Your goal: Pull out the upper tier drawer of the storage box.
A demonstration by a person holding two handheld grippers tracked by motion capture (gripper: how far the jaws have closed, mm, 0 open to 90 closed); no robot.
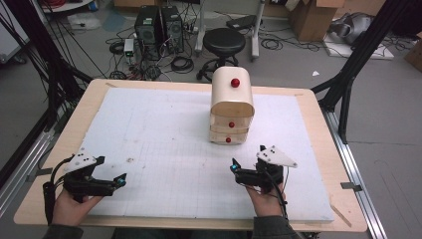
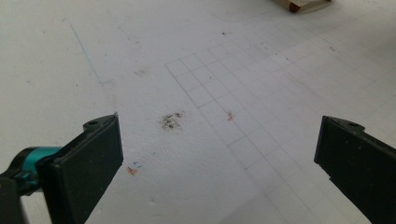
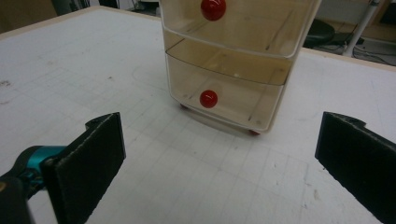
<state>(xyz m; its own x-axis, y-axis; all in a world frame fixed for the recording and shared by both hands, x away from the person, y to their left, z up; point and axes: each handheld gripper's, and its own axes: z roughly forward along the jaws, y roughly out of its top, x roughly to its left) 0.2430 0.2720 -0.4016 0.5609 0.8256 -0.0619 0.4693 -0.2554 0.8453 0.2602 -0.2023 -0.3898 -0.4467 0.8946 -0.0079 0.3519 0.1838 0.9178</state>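
A small cream drawer unit [image 1: 232, 107] with three drawers and red knobs [image 1: 231, 124] stands upright at the middle of the white gridded mat [image 1: 164, 149]. In the right gripper view the drawer unit [image 3: 243, 70] is straight ahead, and its bottom drawer's knob [image 3: 208, 98] faces me. My right gripper [image 1: 248, 156] is held just in front of the unit, open and empty; its jaws [image 3: 219, 154] stand wide apart. My left gripper [image 1: 113, 169] rests at the mat's near left, also open with nothing in it, over bare mat [image 2: 219, 154]. All drawers look shut.
The mat lies on a wooden table [image 1: 89, 99]. Beyond the far edge are a black stool [image 1: 224, 41], computer towers [image 1: 159, 22], cables and cardboard boxes [image 1: 313, 17]. Black frame struts [image 1: 358, 55] rise at both sides. A dark smudge [image 2: 171, 120] marks the mat.
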